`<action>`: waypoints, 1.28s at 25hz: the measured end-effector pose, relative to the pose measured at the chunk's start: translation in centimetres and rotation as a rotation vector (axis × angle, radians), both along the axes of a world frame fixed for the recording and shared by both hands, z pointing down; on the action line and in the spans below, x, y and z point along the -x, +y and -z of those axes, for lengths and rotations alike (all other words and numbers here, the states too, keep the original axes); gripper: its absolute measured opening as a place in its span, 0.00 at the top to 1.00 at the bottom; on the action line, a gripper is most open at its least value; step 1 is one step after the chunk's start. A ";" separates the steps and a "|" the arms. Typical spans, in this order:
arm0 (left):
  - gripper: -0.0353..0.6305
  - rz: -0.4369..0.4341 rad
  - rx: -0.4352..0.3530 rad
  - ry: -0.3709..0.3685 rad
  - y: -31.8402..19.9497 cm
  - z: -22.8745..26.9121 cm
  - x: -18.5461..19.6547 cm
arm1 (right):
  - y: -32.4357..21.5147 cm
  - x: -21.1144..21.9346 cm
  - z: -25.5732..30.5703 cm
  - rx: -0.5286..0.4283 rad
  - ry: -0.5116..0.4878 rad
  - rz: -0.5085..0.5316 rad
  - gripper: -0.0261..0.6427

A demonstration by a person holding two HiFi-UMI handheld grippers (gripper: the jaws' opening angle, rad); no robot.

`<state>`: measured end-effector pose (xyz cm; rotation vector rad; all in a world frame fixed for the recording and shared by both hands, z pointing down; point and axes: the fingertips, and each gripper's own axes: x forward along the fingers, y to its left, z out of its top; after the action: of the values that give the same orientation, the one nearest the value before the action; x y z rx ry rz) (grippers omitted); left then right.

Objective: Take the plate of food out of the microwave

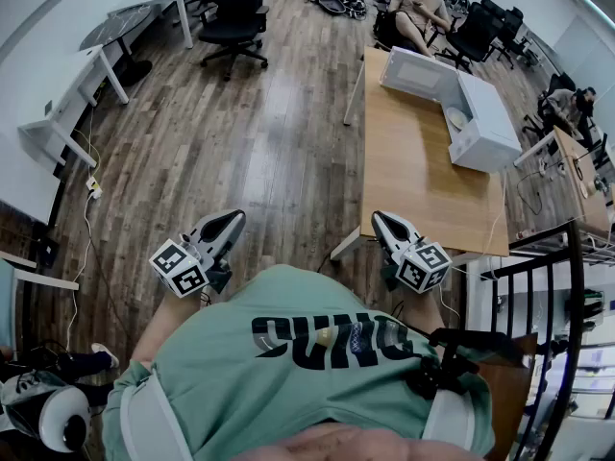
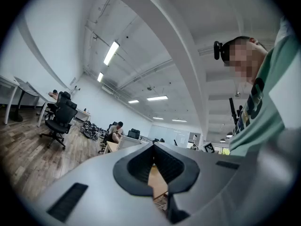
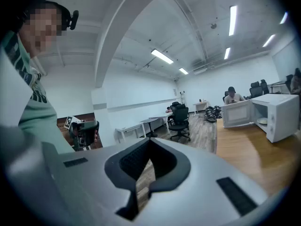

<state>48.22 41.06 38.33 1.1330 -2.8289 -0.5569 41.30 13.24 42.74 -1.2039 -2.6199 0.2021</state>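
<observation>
The left gripper [image 1: 229, 222] and right gripper [image 1: 384, 221] are pressed together, empty (near the body). The plate [image 1: 455, 118] sits inside the open microwave [image 1: 480, 113], far right on the table [image 1: 413, 181]; approach level, spreading the jaws first

This is an open-plan office. Ahead of the left tool [image 1: 231, 219], white desks [image 1: 67, 94] and a black swivel office chair [image 1: 233, 17] stand on the wood-plank floor [image 1: 240, 133]. Long strip lights [image 2: 111, 53] hang overhead, and a seated person [image 1: 415, 6] sits beyond the wooden bench [image 1: 413, 171].
</observation>
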 end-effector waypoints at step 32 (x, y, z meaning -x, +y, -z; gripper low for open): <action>0.94 -0.017 -0.046 -0.028 0.9 0.0 3.1 | 2.1 2.3 1.6 -0.033 -0.042 0.014 0.95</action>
<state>45.11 41.94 38.29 1.1807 -2.8413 -0.6126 38.99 15.33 41.13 -1.2286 -2.6386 0.1326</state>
